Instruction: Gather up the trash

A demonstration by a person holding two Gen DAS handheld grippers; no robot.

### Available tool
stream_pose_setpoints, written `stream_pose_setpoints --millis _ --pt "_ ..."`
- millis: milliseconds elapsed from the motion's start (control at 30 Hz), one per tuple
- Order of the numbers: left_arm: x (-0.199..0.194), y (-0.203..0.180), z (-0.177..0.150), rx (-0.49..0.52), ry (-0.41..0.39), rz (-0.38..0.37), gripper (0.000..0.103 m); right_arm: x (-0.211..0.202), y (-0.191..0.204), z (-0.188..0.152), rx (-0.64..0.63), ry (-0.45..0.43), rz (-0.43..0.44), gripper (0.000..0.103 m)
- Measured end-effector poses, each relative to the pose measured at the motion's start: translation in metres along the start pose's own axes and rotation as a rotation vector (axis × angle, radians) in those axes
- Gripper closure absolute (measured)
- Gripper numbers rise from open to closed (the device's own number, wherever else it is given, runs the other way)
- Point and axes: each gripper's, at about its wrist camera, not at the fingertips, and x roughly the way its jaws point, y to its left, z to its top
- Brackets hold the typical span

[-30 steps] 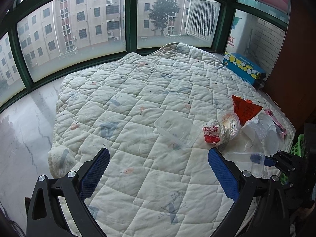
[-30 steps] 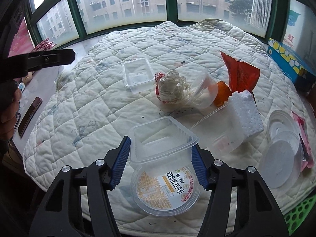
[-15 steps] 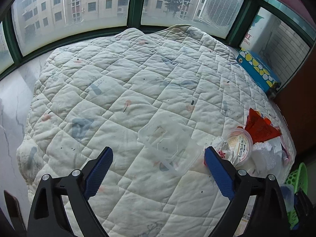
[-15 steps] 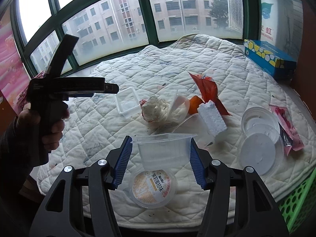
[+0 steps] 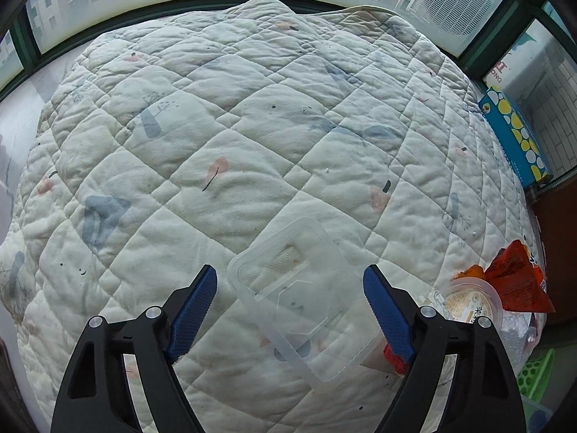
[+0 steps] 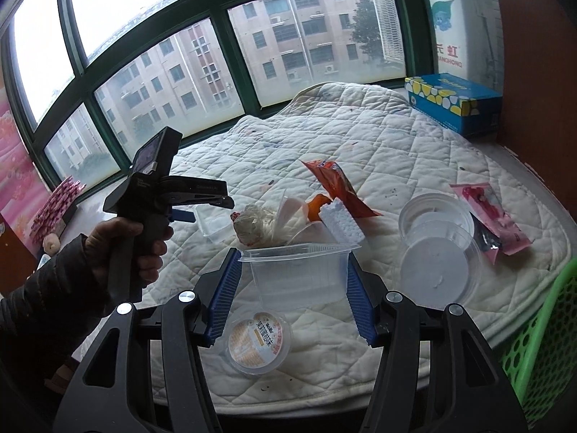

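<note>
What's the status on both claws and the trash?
Right claw shut on clear tub, lifted off quilt. Left claw open, closing, straddling clear tray, pads not touching. Nothing in the way.

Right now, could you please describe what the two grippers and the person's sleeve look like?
Both grippers are black plastic frames with silver screws and blue ribbed pads: the left gripper and the right gripper. Seen from the right wrist, the left one has a black pistol-style handle. The sleeve is dark and quilted.
</note>
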Motion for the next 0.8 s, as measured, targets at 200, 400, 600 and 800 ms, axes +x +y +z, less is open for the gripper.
stream_pose_setpoints --millis 200,400,600,800 --pt "-0.003 0.000 0.000 -0.011 0.009 -0.053 0.061 -0.034 -0.016 -0.007 0.061 -0.054 -0.055 0.047" --pt "-0.017 0.004 -0.008 0.006 -0.008 -0.093 0.088 -0.064 -0.042 -0.018 0.145 -0.093 -0.119 0.047" --pt "-0.044 0.002 -0.016 0.058 -0.063 -0.096 0.090 -0.089 -0.073 -0.032 0.227 -0.115 -0.205 0.047" --pt "-0.088 -0.003 -0.021 0.103 -0.120 -0.141 0.090 -0.121 -0.106 -0.050 0.301 -0.140 -0.333 0.047"
